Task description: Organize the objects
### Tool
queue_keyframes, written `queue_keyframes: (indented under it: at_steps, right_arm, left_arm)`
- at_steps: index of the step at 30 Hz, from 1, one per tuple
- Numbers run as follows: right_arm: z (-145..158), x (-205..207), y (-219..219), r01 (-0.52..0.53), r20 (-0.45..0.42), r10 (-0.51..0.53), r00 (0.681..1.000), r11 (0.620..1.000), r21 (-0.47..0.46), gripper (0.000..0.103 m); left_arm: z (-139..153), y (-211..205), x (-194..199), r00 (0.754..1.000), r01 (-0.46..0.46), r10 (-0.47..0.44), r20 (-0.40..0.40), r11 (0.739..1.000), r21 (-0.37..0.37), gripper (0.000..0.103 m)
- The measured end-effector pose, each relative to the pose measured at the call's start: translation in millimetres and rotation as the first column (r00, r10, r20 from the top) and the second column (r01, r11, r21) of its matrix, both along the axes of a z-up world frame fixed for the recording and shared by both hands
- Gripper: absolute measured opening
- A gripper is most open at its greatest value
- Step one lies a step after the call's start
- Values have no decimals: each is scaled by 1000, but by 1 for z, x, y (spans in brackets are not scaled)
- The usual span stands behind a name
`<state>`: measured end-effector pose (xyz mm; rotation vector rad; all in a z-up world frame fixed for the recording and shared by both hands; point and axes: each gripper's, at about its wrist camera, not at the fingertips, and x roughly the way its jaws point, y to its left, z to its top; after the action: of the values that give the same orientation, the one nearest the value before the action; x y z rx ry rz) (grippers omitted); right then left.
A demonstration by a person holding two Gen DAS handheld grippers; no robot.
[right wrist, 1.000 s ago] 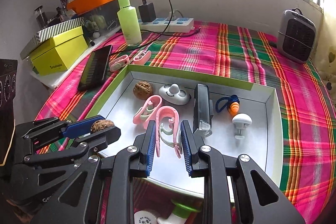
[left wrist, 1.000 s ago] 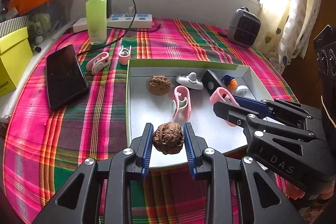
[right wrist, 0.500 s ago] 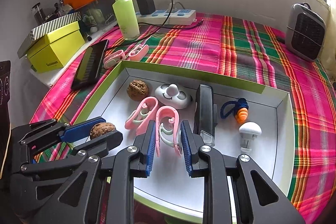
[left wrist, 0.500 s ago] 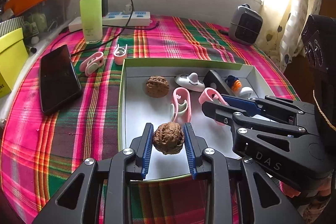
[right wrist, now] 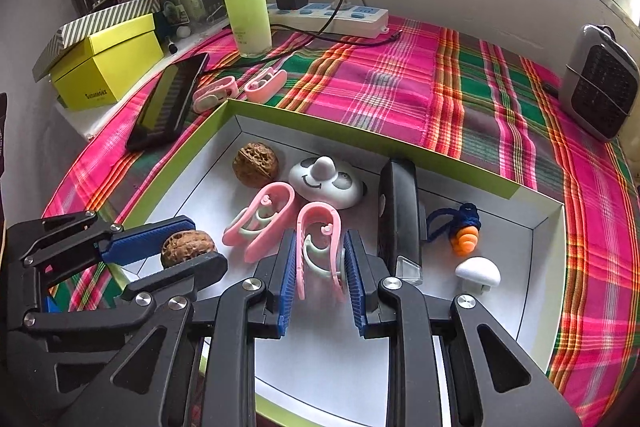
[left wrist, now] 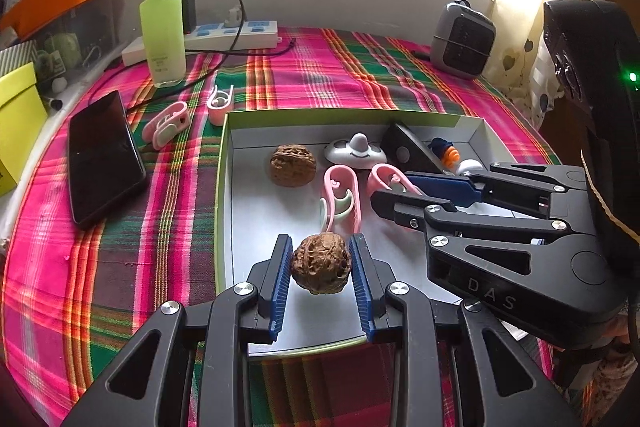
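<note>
Left wrist view: we list one walnut [left wrist: 321, 263], hard, light, rounded, slip-prone, pinched across its middle by the left gripper [left wrist: 321, 279] above the tray's [left wrist: 340, 115] near edge.

Table under pink-and-green plaid cloth [right wrist: 400, 95]. Directly on cloth: shallow green-rimmed box [right wrist: 420, 151]; black phone [left wrist: 102, 155] left of box; two pink clips [left wrist: 166, 121] [left wrist: 220, 103] beyond phone; green bottle [left wrist: 162, 27]; white power strip [right wrist: 332, 15]; grey heater [right wrist: 600, 91] at far right.
</note>
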<state>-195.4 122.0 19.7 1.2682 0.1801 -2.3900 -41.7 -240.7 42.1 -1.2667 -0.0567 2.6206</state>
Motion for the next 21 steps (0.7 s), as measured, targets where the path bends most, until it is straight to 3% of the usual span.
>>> queue_keyframes:
  at_steps: [21]
  right_arm:
    - [-4,-6,-7,-62,11,62,998,996,58,25]
  left_arm:
    - [-4,0,-2,999,33,-33,5,999,-43,27]
